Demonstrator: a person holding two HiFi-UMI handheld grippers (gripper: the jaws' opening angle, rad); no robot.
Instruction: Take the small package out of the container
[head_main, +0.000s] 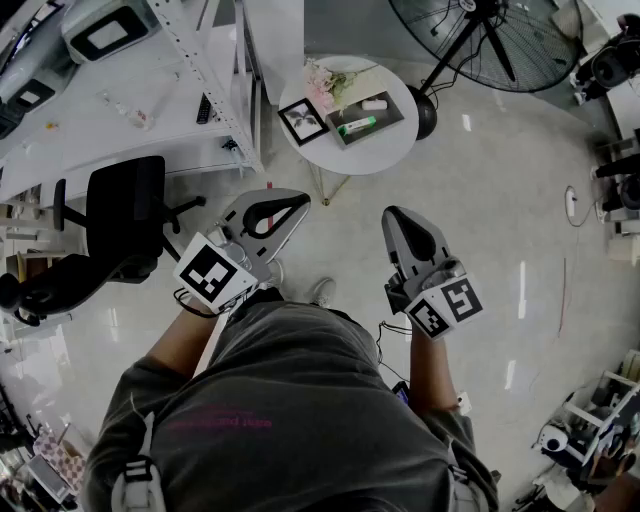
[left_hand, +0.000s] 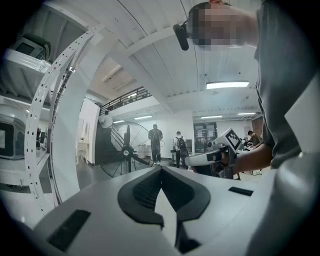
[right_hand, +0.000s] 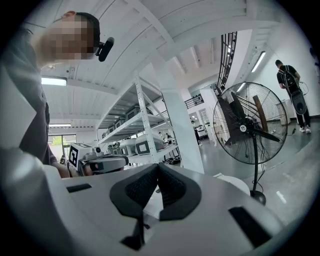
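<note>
A round white table stands ahead of me in the head view. On it is a dark tray-like container holding a green and white small package and a small white item. My left gripper is held at waist height, well short of the table, its jaws shut with nothing between them. My right gripper is level with it to the right, also shut and empty. Each gripper view shows the other gripper, the right one and the left one.
Pink flowers and a framed picture share the table. A black office chair and a white shelf rack stand to the left. A big floor fan is at the far right. People stand in the distance.
</note>
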